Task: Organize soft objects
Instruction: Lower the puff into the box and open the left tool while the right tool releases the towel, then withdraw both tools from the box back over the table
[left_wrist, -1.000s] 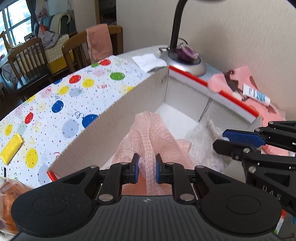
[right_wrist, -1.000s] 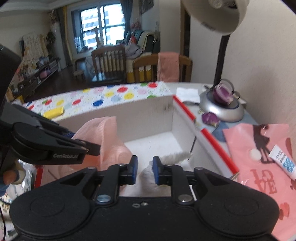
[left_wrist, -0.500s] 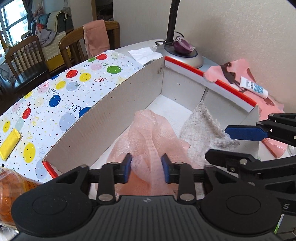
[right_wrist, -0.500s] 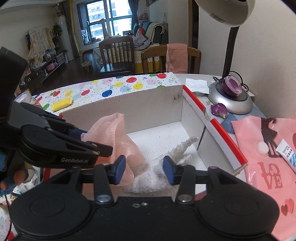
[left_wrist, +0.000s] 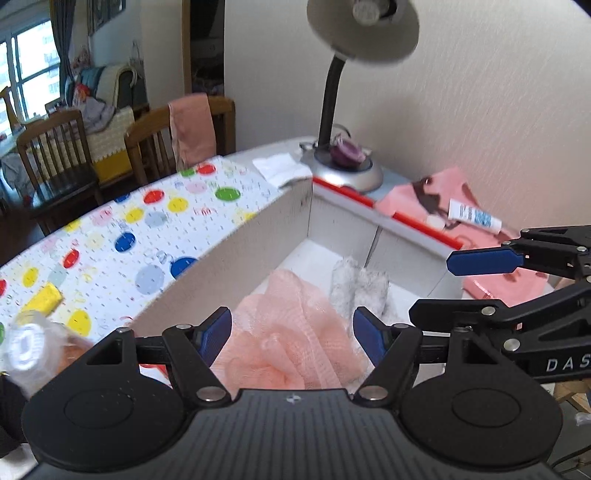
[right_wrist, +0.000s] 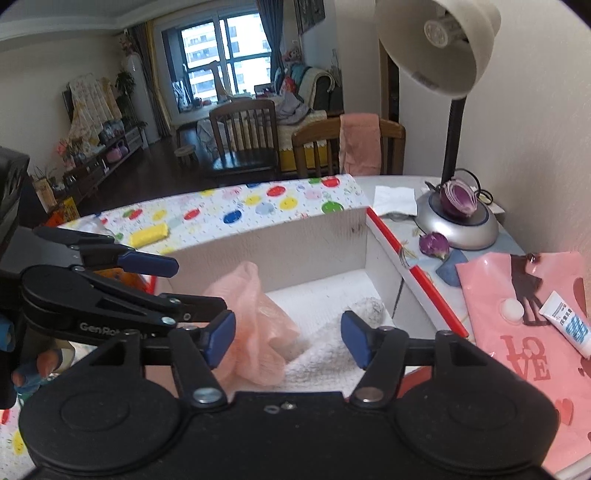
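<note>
— Are they holding anything?
— No. The left gripper (left_wrist: 291, 334) and the right gripper (right_wrist: 288, 338) have just been opening; both stand wide, empty.
— And the soft things?
— The pink mesh sponge (left_wrist: 295, 332) and the white fluffy cloth (right_wrist: 325, 350) lie side by side in the cardboard box (right_wrist: 295, 240).

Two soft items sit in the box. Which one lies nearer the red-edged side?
The white fuzzy cloth, fluffy and pale; the pink mesh cloth lies toward the polka-dot side of the box.

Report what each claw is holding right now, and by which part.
Nothing is held. The left claw and right claw have just been opening; the pink mesh cloth and white fuzzy cloth lie loose in the box.
</note>
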